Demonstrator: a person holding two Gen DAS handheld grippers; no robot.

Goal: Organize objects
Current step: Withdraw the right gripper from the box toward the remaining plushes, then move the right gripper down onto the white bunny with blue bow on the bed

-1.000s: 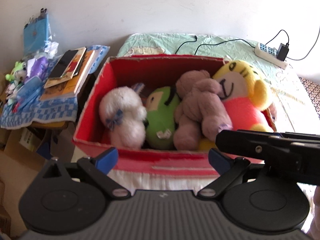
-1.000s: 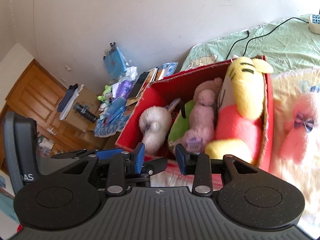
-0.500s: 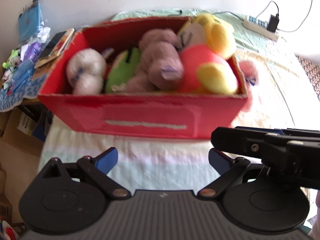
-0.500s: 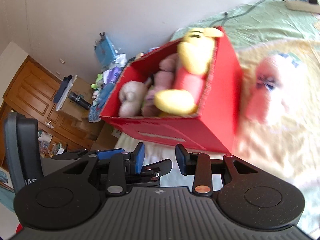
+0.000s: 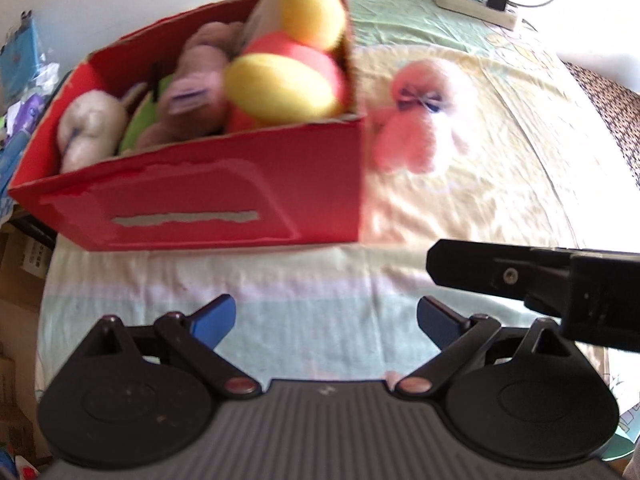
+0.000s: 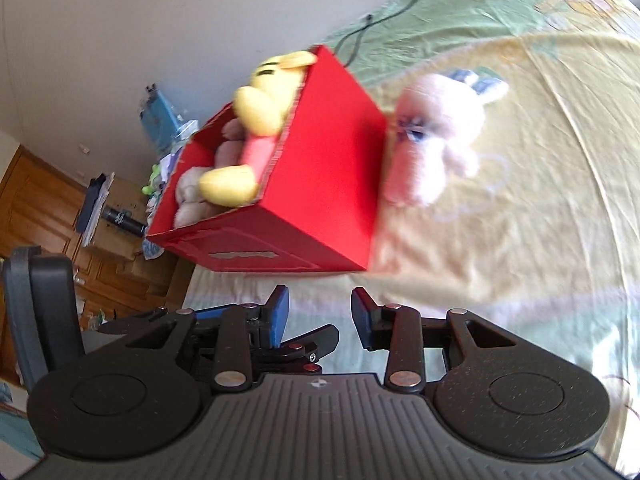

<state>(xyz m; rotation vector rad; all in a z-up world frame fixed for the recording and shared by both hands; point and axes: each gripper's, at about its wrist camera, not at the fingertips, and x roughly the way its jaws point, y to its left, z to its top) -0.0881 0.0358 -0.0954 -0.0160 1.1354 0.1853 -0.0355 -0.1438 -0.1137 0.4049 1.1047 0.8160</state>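
A red cardboard box (image 5: 208,204) (image 6: 320,184) stands on the bed, packed with several plush toys: a white one (image 5: 88,128), a green one (image 5: 140,120), a mauve one (image 5: 200,72) and a big yellow and red one (image 5: 288,64) (image 6: 256,120). A pink plush with a blue bow (image 5: 420,120) (image 6: 432,148) lies on the sheet just right of the box. My left gripper (image 5: 326,316) is wide open and empty, in front of the box. My right gripper (image 6: 320,316) is partly open and empty, near the box's right front corner.
The bed sheet (image 5: 500,184) is pale green, yellow and pink. A power strip with a plug and cables (image 5: 476,0) lies at the bed's far end. Cluttered bedside furniture (image 6: 160,160) and a wooden door (image 6: 44,200) stand to the left of the bed.
Both grippers have pulled back from the box and swung to the right, so the pink plush beside the box has come into the left wrist view. The jaws have kept their openings.
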